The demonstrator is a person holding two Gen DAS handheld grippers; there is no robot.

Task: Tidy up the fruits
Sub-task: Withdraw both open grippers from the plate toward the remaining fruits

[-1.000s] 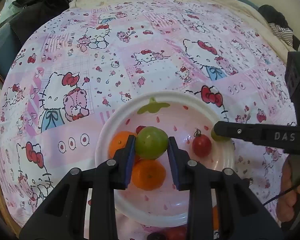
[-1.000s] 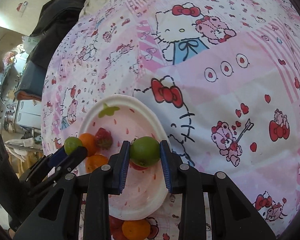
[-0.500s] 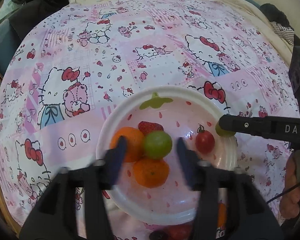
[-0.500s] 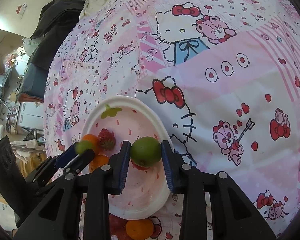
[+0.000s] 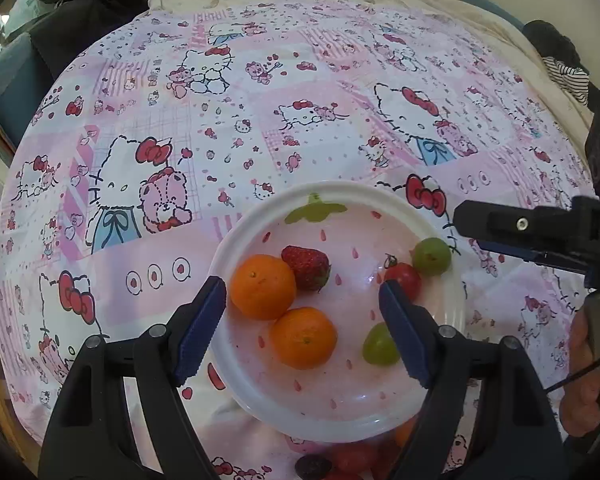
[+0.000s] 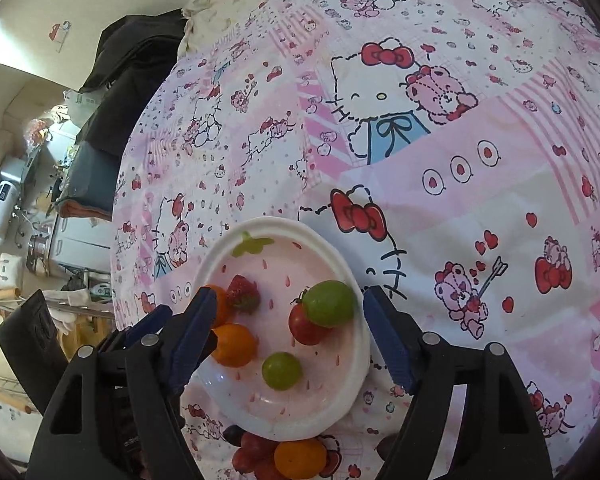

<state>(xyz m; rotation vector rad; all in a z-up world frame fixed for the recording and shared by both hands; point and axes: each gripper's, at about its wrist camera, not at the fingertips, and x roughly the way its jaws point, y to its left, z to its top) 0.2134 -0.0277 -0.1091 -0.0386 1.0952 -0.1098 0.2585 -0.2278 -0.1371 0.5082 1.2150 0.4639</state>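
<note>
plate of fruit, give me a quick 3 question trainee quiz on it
1. How many oranges lie in the plate?
2. True or false: the left gripper is clamped on a green fruit.
3. Which fruit touches the cherry tomato in the right wrist view? A strawberry, B green fruit, C orange

Key: 1. Two. 2. False, both grippers stand open, the right gripper too, their jaws having just opened. 3. B
</note>
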